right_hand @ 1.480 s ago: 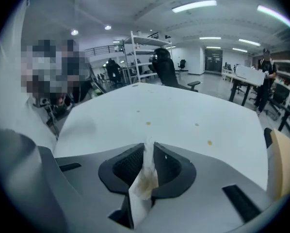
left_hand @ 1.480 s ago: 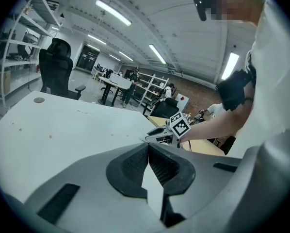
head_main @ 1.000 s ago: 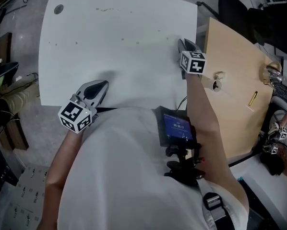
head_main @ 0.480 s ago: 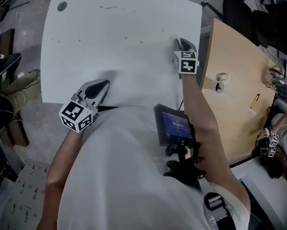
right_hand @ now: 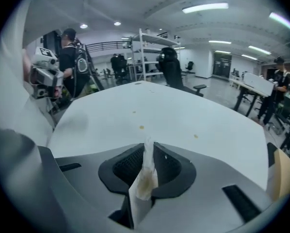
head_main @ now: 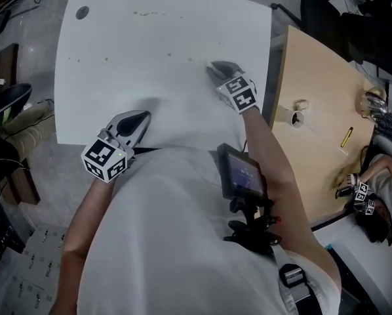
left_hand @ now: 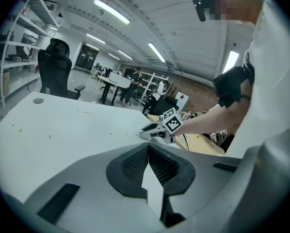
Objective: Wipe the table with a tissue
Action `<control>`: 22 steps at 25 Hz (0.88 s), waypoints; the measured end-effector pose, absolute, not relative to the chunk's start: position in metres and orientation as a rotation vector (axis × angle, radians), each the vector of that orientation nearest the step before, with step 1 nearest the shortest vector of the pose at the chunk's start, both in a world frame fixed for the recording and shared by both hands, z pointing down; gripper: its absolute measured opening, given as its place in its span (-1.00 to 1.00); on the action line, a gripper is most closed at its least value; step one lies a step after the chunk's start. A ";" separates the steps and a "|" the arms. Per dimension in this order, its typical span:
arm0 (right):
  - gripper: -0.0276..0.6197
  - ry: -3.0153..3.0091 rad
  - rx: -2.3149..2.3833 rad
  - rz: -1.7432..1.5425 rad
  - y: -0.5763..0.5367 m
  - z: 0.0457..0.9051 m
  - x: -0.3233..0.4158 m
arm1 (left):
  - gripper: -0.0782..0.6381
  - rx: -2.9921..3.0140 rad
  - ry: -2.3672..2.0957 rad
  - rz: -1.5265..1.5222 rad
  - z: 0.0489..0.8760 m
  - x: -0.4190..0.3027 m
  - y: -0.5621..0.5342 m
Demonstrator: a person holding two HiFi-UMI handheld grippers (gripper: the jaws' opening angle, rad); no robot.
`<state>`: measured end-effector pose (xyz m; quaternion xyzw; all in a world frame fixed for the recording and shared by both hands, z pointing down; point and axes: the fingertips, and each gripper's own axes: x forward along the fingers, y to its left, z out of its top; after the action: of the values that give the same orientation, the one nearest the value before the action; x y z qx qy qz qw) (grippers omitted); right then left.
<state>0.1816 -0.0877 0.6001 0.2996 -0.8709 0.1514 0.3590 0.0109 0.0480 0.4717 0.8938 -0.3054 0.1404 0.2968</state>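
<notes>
1. Right gripper view shows the tissue (right_hand: 143, 181) clamped between the jaws of the right hand-held gripper (right_hand: 146, 147). The jaws stand only narrowly apart and press on the tissue from both sides.
2. The tissue is white, folded thin and flat, and is seen edge-on. A yellowish-brown stain (right_hand: 144, 186) marks its wider part, a little back from the jaw tips.
3. Its long axis runs along the jaws. The wide end lies toward the hand-held gripper's base, and the narrow, twisted end points forward, poking just past the tips toward the white bench (right_hand: 184, 115).
4. Ahead of those tips, a few small brownish specks (right_hand: 141, 127) lie on the bench.
5. Head view shows the right hand-held gripper (head_main: 217, 67) tilted down over the bench (head_main: 150, 38). The tissue is hidden beneath it there, and whether the tips touch the surface cannot be told.
6. The left hand-held gripper (head_main: 142, 115) sits at the bench's near edge, well apart from the right one.
7. Left gripper view shows the jaw tips of the left hand-held gripper (left_hand: 148, 147) meeting. A white wedge (left_hand: 152, 188) fills the gap behind them, and whether it is tissue or bench showing through cannot be told.
</notes>
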 end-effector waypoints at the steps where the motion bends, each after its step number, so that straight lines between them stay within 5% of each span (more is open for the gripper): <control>1: -0.72 -2.273 0.712 0.411 -0.082 0.599 0.177 | -0.76 2.376 -0.813 0.375 0.472 0.010 0.048; 8: -0.72 -2.153 1.032 0.336 -0.105 0.593 0.220 | -0.76 2.371 -0.824 0.376 0.473 0.004 0.048; 22: -0.72 -2.449 0.560 0.610 -0.029 0.582 0.125 | -0.76 2.374 -0.832 0.345 0.470 0.007 0.044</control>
<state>0.1254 -0.0295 0.5821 0.2083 -0.9110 0.2267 0.2745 0.0071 0.0438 0.4695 0.8929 -0.3128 0.1298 0.2969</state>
